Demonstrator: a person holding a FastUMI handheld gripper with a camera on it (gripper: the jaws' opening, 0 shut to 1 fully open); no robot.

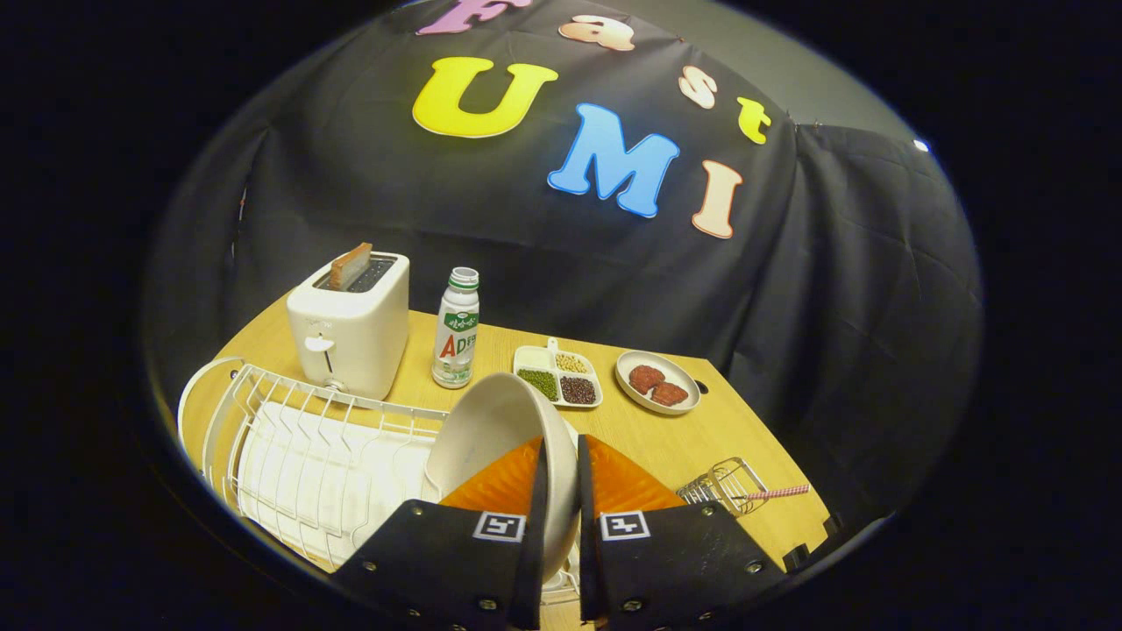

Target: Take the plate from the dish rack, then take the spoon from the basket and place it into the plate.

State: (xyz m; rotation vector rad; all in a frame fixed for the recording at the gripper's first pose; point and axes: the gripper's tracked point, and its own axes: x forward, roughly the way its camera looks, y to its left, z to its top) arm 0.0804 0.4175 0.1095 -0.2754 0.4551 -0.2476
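A cream plate stands on edge between my fingers, its rim clamped by my gripper, which is shut on it. The plate is lifted just above the right end of the white wire dish rack. To the right of the fingers sits a small wire basket with a pink-and-white striped handle poking out of it toward the table's right edge. I cannot make out the spoon's bowl.
Beyond the rack stand a white toaster holding a slice of toast and a small bottle. A divided tray of beans and a dish with two reddish patties lie further right. The table edge runs close behind the basket.
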